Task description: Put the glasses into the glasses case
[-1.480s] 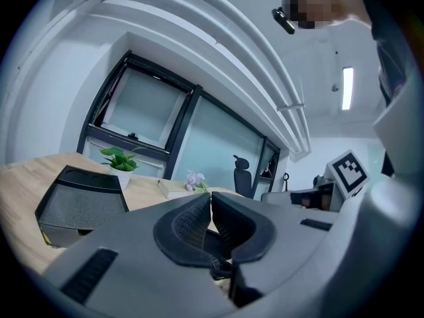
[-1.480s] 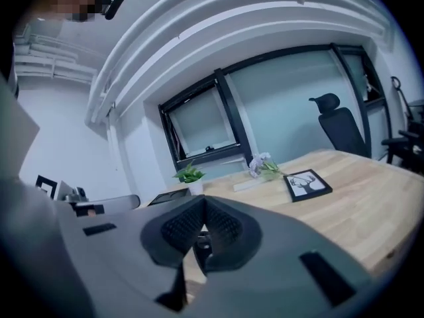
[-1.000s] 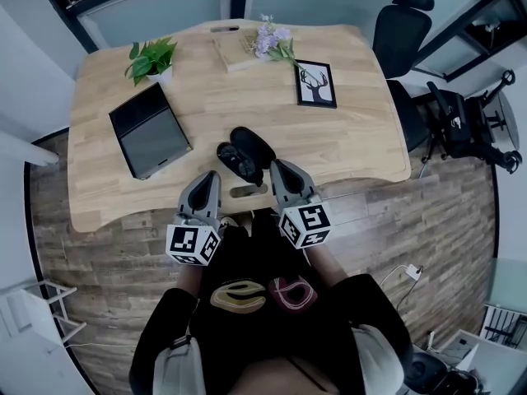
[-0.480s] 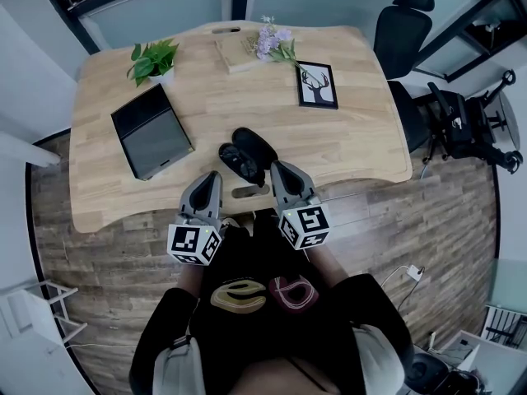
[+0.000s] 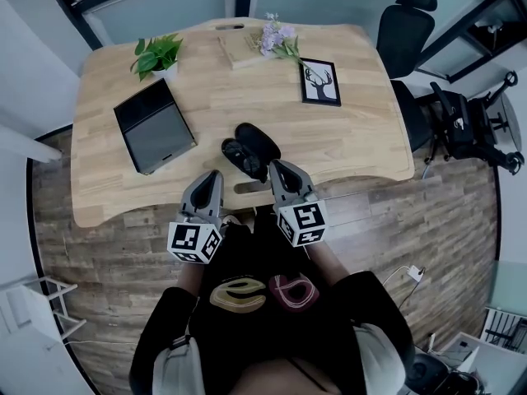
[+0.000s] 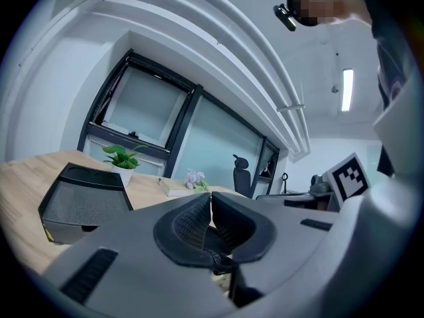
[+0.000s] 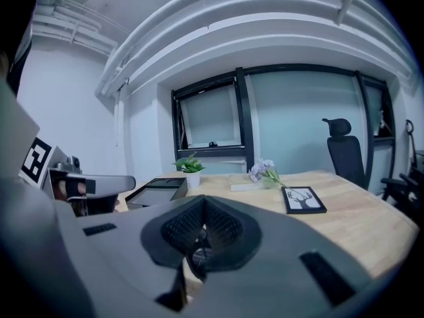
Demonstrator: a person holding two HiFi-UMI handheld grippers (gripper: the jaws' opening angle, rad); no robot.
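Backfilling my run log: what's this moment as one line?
left gripper: shut, empty | right gripper: shut, empty | glasses case: open on table, ahead of grippers | contents: unclear

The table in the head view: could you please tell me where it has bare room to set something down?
Bare wood lies between the black tray and the framed deer picture, and right of the open glasses case out to the table edge. Crowded: the far edge, with potted plant, book and flowers.

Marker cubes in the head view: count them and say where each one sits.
2. The left cube sits at the rear of the left gripper; the right cube at the rear of the right gripper. None seems hidden.
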